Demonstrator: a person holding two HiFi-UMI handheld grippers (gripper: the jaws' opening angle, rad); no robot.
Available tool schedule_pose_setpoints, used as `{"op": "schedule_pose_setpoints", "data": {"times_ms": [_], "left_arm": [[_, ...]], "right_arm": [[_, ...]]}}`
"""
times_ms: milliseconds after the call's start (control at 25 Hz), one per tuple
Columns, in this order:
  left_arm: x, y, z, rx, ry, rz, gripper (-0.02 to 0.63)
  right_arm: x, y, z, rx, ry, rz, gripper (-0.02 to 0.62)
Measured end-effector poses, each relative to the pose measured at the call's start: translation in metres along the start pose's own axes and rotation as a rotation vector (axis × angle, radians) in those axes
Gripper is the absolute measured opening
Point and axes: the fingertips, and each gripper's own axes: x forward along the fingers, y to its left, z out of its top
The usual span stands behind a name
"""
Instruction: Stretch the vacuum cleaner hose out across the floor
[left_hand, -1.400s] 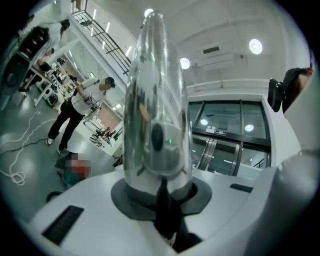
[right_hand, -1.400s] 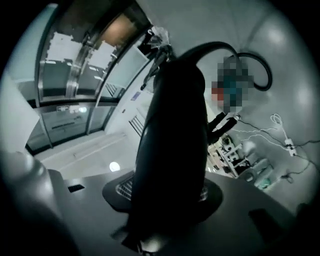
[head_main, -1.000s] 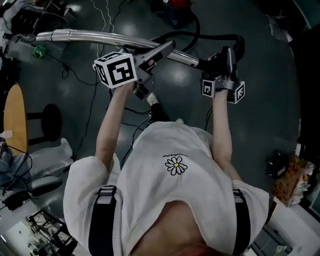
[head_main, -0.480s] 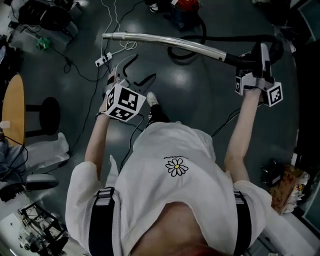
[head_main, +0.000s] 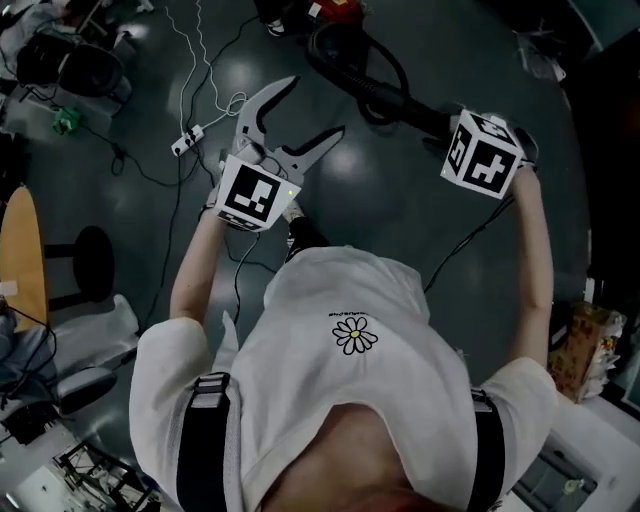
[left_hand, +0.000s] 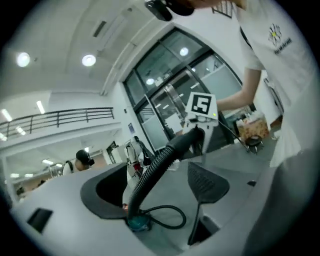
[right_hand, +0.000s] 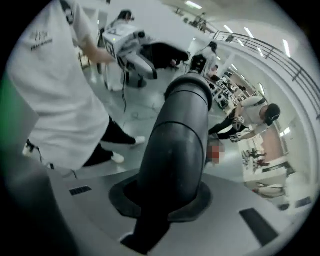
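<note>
While our right gripper (head_main: 448, 132) clamps its jaws narrowly around the rigid black end of the vacuum hose (head_main: 375, 85), we hold that end above the grey floor (head_main: 400, 230), and the hose curves back to the cleaner (head_main: 335, 8). Our left gripper (head_main: 315, 106), whose jaws have just been opening wide, holds nothing and hangs beside the hose.

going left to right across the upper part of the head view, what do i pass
small green object on the floor → white power strip → left gripper, its jaws just opened, with nothing between them → black ribbed vacuum hose → right gripper, jaws closed on that hose
</note>
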Motion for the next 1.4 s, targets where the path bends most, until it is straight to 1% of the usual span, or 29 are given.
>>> {"op": "schedule_pose_setpoints", "data": {"times_ms": [40, 120, 160, 200, 240, 280, 320, 400, 480, 560, 600, 640, 680, 760, 800, 880, 960, 1040, 1120, 1160, 1200, 1280, 1320, 1400], "left_arm": [[0.008, -0.014, -0.003, 0.050, 0.019, -0.025, 0.362], [0.023, -0.035, -0.008, 0.120, 0.049, -0.053, 0.362], [0.029, -0.043, -0.006, 0.128, 0.049, -0.065, 0.362], [0.034, -0.051, -0.003, 0.120, 0.043, -0.084, 0.362], [0.039, -0.059, 0.000, 0.103, 0.041, -0.115, 0.362], [0.043, -0.070, 0.004, 0.084, 0.047, -0.165, 0.362], [0.045, -0.084, 0.008, 0.062, 0.059, -0.236, 0.362], [0.040, -0.116, 0.021, -0.003, 0.074, -0.393, 0.362], [0.028, -0.146, 0.034, -0.093, 0.100, -0.541, 0.360], [0.013, -0.184, 0.038, -0.161, 0.145, -0.737, 0.360], [0.005, -0.201, 0.039, -0.178, 0.145, -0.828, 0.359], [-0.003, -0.212, 0.042, -0.197, 0.123, -0.883, 0.321], [-0.009, -0.216, 0.047, -0.229, 0.088, -0.903, 0.206], [-0.018, -0.213, 0.065, -0.311, 0.015, -0.900, 0.136], [-0.022, -0.211, 0.077, -0.351, -0.019, -0.901, 0.118], [-0.033, -0.212, 0.105, -0.441, -0.095, -0.925, 0.108], [-0.048, -0.217, 0.132, -0.561, -0.170, -0.971, 0.097], [-0.061, -0.222, 0.152, -0.698, -0.222, -0.998, 0.098], [-0.074, -0.226, 0.161, -0.827, -0.257, -0.991, 0.098], [-0.081, -0.228, 0.161, -0.877, -0.267, -0.979, 0.098], [-0.090, -0.231, 0.159, -0.914, -0.269, -0.966, 0.098], [-0.110, -0.240, 0.151, -0.962, -0.256, -0.944, 0.098], [-0.123, -0.246, 0.148, -0.980, -0.248, -0.939, 0.098], [-0.154, -0.262, 0.147, -0.994, -0.233, -0.931, 0.098]], "right_arm": [[-0.004, -0.007, -0.021, -0.041, 0.085, -0.052, 0.080], [-0.022, -0.021, -0.048, -0.132, 0.197, -0.170, 0.078], [-0.035, -0.027, -0.053, -0.184, 0.221, -0.232, 0.077], [-0.048, -0.032, -0.052, -0.237, 0.220, -0.295, 0.075], [-0.062, -0.037, -0.046, -0.289, 0.195, -0.358, 0.075], [-0.077, -0.039, -0.036, -0.336, 0.152, -0.419, 0.075], [-0.090, -0.041, -0.026, -0.377, 0.099, -0.477, 0.075], [-0.109, -0.042, -0.010, -0.440, -0.001, -0.571, 0.075], [-0.120, -0.044, -0.003, -0.489, -0.076, -0.645, 0.077], [-0.126, -0.046, 0.006, -0.539, -0.143, -0.712, 0.077], [-0.128, -0.046, 0.014, -0.563, -0.187, -0.738, 0.077], [-0.129, -0.045, 0.024, -0.579, -0.237, -0.761, 0.077], [-0.131, -0.046, 0.033, -0.579, -0.288, -0.785, 0.077], [-0.138, -0.050, 0.046, -0.525, -0.383, -0.836, 0.075], [-0.142, -0.053, 0.050, -0.478, -0.433, -0.858, 0.075], [-0.147, -0.056, 0.058, -0.362, -0.549, -0.877, 0.075], [-0.143, -0.052, 0.062, -0.230, -0.642, -0.848, 0.075], [-0.125, -0.040, 0.061, -0.098, -0.687, -0.796, 0.078], [-0.099, -0.021, 0.059, 0.040, -0.753, -0.744, 0.078], [-0.090, -0.009, 0.062, 0.132, -0.802, -0.706, 0.080], [-0.081, 0.005, 0.066, 0.236, -0.852, -0.655, 0.105], [-0.059, 0.038, 0.070, 0.428, -0.927, -0.523, 0.255], [-0.049, 0.057, 0.071, 0.510, -0.953, -0.455, 0.292], [-0.035, 0.100, 0.078, 0.635, -0.987, -0.347, 0.302]]}}
